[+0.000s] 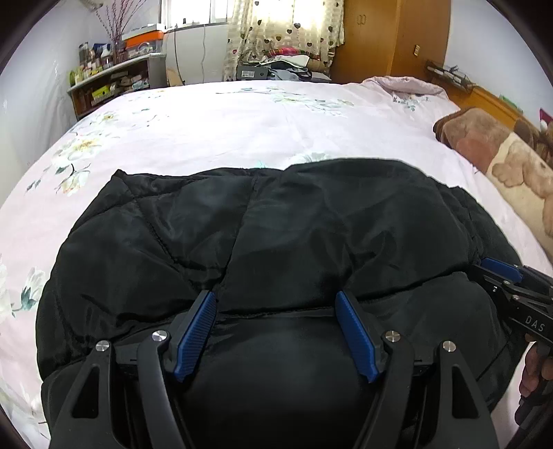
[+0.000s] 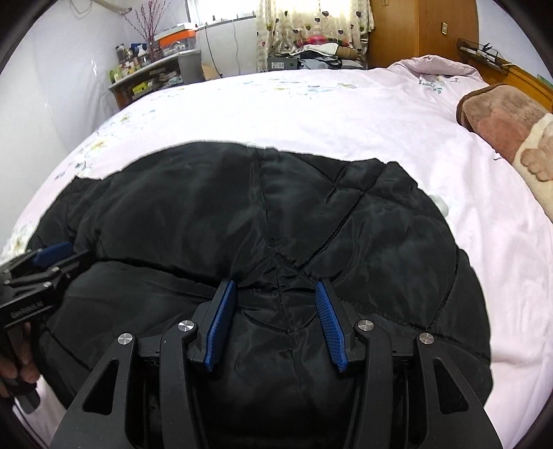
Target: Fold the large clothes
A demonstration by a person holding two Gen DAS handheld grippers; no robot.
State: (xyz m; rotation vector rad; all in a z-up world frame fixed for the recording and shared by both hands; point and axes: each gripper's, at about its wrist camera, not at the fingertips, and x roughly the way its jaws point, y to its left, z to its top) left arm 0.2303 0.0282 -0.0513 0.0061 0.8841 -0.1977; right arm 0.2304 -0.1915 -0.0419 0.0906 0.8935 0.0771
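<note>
Nearest the lens, the left tool (image 1: 276, 300) points down at the near part of a black quilted jacket (image 1: 242, 224); its blue pads (image 1: 195, 333) stand spread, one on each side of a puffed bulge of the cloth, and whether they press on that cloth cannot be told; the right tool (image 2: 276, 293) stands the same way, its blue pads (image 2: 328, 321) apart over the near hem, a stitched seam running between them, and its grip too cannot be told; each tool shows at the edge of the other's view, the right one at the jacket's right side, the left one at its left side, each with a hand (image 2: 17, 369) on its handle; the jacket lies spread on a bed (image 1: 224, 127) under a pale pink flowered cover, its near part bunched and raised, its far edge lying flat on the cover; a brown and cream plush blanket (image 1: 494, 148) lies at the bed's right edge, well apart from the jacket; a crumpled pink quilt (image 2: 439, 69) sits at the far right corner; beyond the bed stand a cluttered shelf (image 1: 110, 79) at the far left, a curtain (image 1: 283, 31) printed with hearts, and a wooden wardrobe (image 1: 390, 38) at the far right.
</note>
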